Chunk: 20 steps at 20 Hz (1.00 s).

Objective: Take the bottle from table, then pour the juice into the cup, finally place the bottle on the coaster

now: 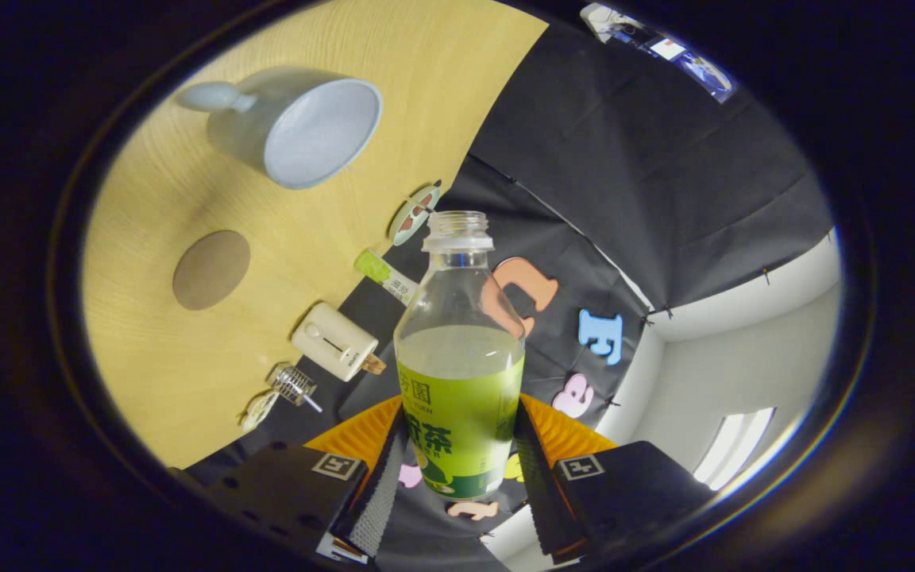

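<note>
1. We see the tool (457, 469) clamped on a clear juice bottle (459, 349); one finger presses each side of its green label, at the lower part of the body.
2. The bottle stands up between the fingers with its neck away from them. Its cap is off, and greenish juice fills it to just above the label.
3. The bottle is lifted clear of the wooden surface (187, 199), which appears tilted and lies from 9 to 12 o'clock of the bottle.
4. A pale blue mug (299, 127) stands on the surface at about 11 o'clock of the bottle, well apart from it. Its open mouth faces us and it looks empty.
5. A round brown coaster (211, 270) lies flat on the surface at about 9 o'clock of the bottle neck, bare.
6. Along the surface edge near the bottle lie small things: a cream box-like item (334, 342), a wire spring-like piece (292, 385), a green-and-white tube (384, 276), and a round disc (416, 213).
</note>
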Motion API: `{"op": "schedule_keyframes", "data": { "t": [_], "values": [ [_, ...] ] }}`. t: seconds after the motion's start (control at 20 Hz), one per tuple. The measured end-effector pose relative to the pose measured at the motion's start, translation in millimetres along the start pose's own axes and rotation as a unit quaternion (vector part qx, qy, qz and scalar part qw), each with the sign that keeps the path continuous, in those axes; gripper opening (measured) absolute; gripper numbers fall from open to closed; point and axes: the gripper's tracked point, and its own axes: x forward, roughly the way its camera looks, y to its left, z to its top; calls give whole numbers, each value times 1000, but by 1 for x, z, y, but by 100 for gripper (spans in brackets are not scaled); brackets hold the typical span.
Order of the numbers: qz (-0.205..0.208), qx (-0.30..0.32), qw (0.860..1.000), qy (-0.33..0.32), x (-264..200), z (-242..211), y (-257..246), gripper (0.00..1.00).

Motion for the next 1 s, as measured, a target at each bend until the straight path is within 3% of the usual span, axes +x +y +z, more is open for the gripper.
{"op": "schedule_keyframes", "data": {
  "t": [0.55, 0.8, 1.0],
  "values": [
    [4, 40, 999, 11, -6, -1, 4, 76],
    [17, 121, 992, 35, -10, -14, 9, 76],
    [53, 233, 969, 61, -13, -27, 26, 76]
  ]
}}
